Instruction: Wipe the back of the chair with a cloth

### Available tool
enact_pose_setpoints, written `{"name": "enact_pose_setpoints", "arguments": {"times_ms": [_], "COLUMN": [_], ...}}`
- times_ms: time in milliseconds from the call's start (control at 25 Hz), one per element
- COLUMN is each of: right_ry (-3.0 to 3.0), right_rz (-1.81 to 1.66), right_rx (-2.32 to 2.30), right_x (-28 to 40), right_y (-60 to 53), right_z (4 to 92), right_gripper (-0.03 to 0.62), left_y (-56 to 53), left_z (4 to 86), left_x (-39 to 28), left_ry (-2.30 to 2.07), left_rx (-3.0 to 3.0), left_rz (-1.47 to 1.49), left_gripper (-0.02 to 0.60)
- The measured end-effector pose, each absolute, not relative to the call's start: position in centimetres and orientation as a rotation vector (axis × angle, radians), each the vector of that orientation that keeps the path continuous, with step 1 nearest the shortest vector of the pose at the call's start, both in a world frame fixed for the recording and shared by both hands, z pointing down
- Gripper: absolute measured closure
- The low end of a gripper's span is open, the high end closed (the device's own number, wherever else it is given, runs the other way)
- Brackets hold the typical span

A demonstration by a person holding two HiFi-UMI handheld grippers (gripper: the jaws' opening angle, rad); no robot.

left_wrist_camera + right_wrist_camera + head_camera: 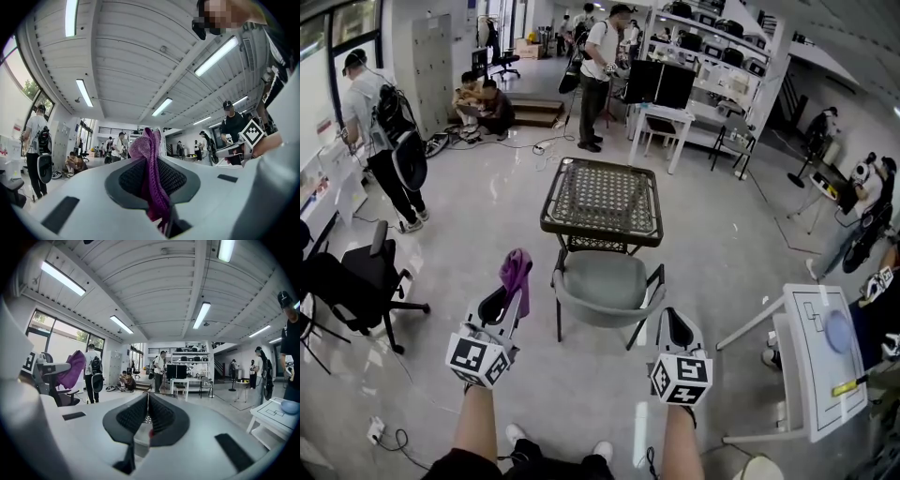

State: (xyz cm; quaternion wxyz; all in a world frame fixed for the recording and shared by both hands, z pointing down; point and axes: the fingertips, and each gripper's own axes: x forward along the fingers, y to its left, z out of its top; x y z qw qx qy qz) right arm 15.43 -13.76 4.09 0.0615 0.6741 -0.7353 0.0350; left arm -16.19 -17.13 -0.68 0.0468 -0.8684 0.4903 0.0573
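Seen from above, the left hand-held gripper (508,298) pinches a purple cloth (517,267) between its jaws. The cloth stands as a narrow bunched strip, its long axis running out along the jaws and upward, with its free top end folded over and pointing away from the person. It is held in the air just left of a grey chair (605,284) and apart from it, the chair's curved back nearest the person and its seat facing a woven-topped counter (600,199), while the right hand-held gripper (676,321) is pressed together on nothing beside the chair's right side.
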Motion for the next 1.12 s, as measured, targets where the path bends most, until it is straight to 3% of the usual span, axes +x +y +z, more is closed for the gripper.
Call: {"name": "enact_pose_setpoints", "arguments": {"times_ms": [1120], "right_ry": [-2.241], "right_rz": [-0.001], "right_rx": [2.025], "right_x": [14.9], "right_y": [-13.4], "right_z": [0.9], "right_gripper": [0.568], "left_y": [-15.1], "left_z": [-2.4], "left_x": [-16.5], "left_ry": [1.498], "left_rx": [-2.599], "left_rz": [0.172], "left_gripper": [0.501]}}
